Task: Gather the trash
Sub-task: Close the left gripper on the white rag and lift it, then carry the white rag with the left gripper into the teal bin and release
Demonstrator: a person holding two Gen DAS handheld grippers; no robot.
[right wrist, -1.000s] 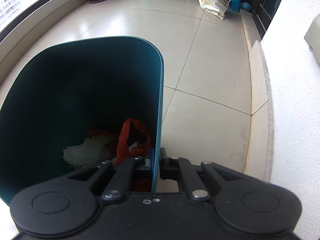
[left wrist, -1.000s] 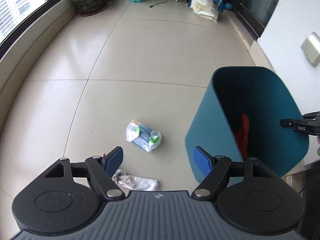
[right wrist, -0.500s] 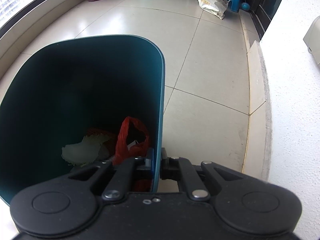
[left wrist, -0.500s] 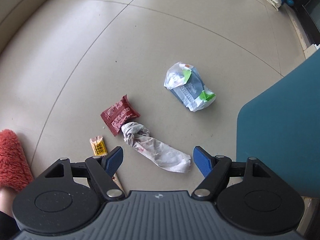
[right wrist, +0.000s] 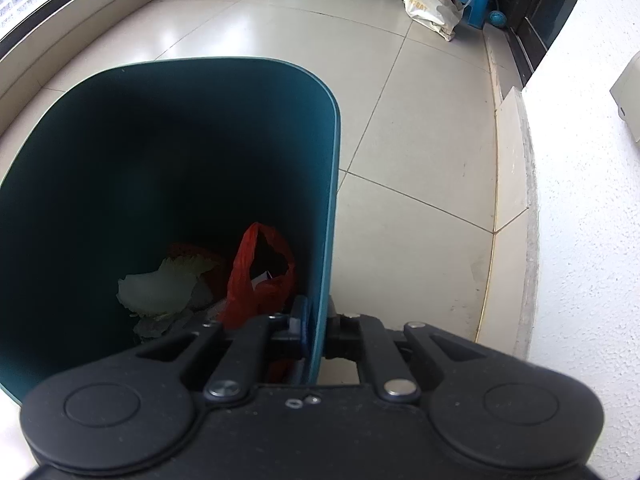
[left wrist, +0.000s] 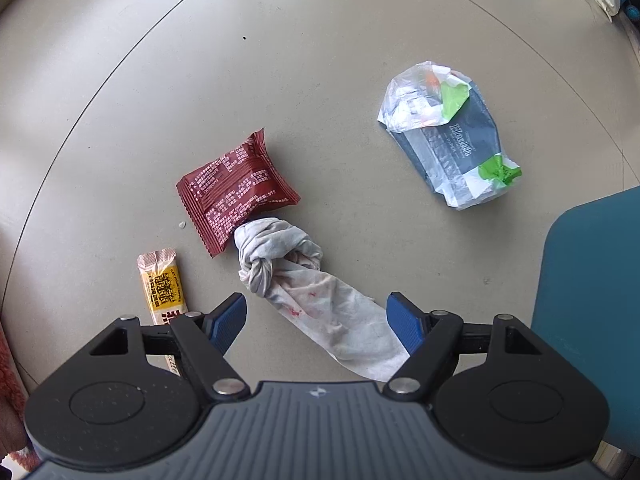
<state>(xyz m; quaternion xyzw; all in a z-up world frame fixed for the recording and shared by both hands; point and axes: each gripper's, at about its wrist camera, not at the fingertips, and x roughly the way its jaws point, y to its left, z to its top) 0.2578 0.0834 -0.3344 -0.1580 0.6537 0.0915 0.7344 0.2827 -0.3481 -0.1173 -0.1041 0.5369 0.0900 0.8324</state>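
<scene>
Soft, stained white cloth (left wrist: 320,300) is seen knotted at its 12 o'clock end and lying flat on the floor tiles (left wrist: 320,60), its tail running to 5 o'clock between the blue pads of the left gripper (left wrist: 316,318). Those jaws are spread wide; nothing is held. The cloth is judged light, limp and non-slippery; the knot or the thick neck just below it is judged the best hold, since the flat tail may slip out.

Going left to right: a yellow sachet (left wrist: 162,284) at 9 o'clock of the cloth, a dark red foil wrapper (left wrist: 234,190) touching the knot at 11 o'clock, a crumpled plastic pack (left wrist: 452,136) well apart at 2 o'clock. All are judged light and crinkly, the foil slippery.

The teal bin (right wrist: 180,152) is gripped at its right-hand wall by the right gripper (right wrist: 316,326), jaws nearly closed on the rim. Inside, a pale leaf (right wrist: 160,288) and a red plastic bag (right wrist: 260,276) are seen; the bin is far from full.
</scene>
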